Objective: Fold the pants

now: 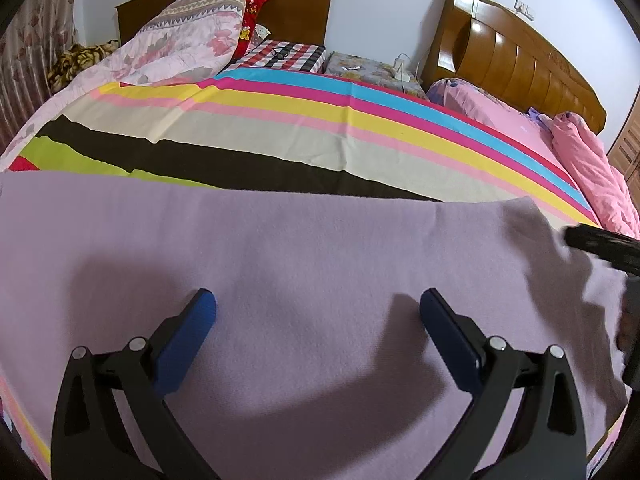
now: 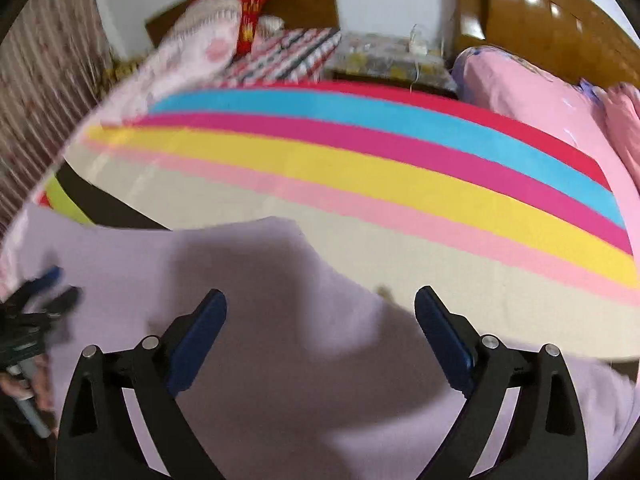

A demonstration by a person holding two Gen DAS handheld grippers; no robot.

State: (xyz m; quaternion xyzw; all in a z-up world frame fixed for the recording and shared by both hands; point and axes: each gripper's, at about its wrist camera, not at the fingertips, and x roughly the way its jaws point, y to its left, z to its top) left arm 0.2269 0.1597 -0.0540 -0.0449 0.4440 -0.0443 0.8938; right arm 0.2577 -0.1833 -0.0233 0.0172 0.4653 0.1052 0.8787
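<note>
The lilac pants [image 1: 304, 264] lie flat across the near edge of the striped bedspread [image 1: 280, 136]; the left gripper [image 1: 318, 304] hangs over them with jaws spread wide and empty; the right gripper [image 2: 320, 304] is likewise agape above the cloth's end, holding nothing; soft, light, floppy fabric, I'd say, likely to sag and crease; best pinched at a corner or hem edge.

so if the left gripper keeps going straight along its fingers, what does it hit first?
Most likely the flat lilac fabric pants spread on the striped bedsheet. The left gripper points down at them, jaws open and empty; nothing else lies between. How close it is can't be judged.
</note>
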